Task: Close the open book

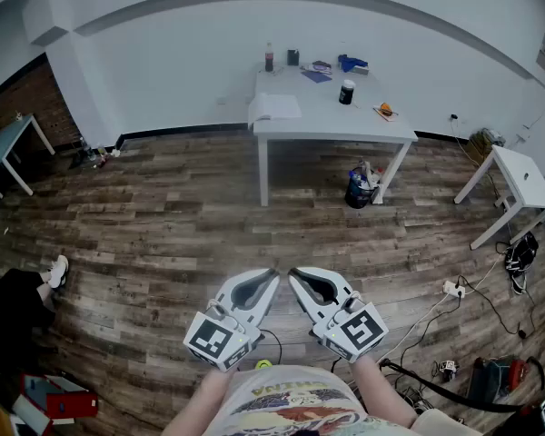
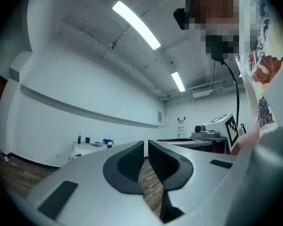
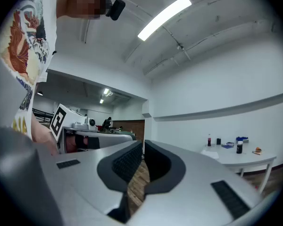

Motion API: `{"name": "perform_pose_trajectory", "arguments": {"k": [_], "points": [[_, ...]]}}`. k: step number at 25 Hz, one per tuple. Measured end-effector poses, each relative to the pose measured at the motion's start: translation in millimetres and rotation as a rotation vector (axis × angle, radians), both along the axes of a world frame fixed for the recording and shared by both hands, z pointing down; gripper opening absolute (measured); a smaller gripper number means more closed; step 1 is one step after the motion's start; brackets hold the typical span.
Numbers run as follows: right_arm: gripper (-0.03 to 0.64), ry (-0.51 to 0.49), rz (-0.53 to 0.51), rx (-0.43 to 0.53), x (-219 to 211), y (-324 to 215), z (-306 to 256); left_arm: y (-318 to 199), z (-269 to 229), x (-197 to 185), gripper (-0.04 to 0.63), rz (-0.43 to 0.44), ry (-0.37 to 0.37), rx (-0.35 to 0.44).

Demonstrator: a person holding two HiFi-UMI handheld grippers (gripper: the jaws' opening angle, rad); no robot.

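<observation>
Bench (image 1: 331, 123), white, stands at 12 o'clock across the wood floor (image 1: 163, 207). Open book (image 1: 274, 107) lies flat at the bench's near left corner, pale pages up, well apart from both tools. Forearms (image 1: 198, 409) enter at 6 o'clock and hold the tools level, side by side, tips angled toward each other. Left tongs (image 1: 269, 281) (image 2: 146, 155): clenched to a thin slit, nothing between. Right tongs (image 1: 296, 278) (image 3: 144, 157): clenched, empty, touching nothing.
</observation>
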State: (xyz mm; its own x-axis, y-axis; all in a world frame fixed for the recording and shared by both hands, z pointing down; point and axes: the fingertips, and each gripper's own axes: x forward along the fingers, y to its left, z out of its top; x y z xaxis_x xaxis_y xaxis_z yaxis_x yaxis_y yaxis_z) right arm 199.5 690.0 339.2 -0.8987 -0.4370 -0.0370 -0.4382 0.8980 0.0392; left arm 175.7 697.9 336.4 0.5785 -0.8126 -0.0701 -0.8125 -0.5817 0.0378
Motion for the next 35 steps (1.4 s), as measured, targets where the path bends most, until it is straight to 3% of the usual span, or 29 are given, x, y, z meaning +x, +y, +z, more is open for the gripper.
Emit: {"name": "perform_pose_trajectory", "arguments": {"k": [15, 35], "points": [[0.028, -0.060, -0.023, -0.060, -10, 2, -3, 3, -4, -13, 0.037, -0.015, 0.019, -0.003], [0.029, 0.011, 0.011, -0.089, -51, 19, 21, 21, 5, -54, 0.037, 0.013, 0.051, -0.003]]}}
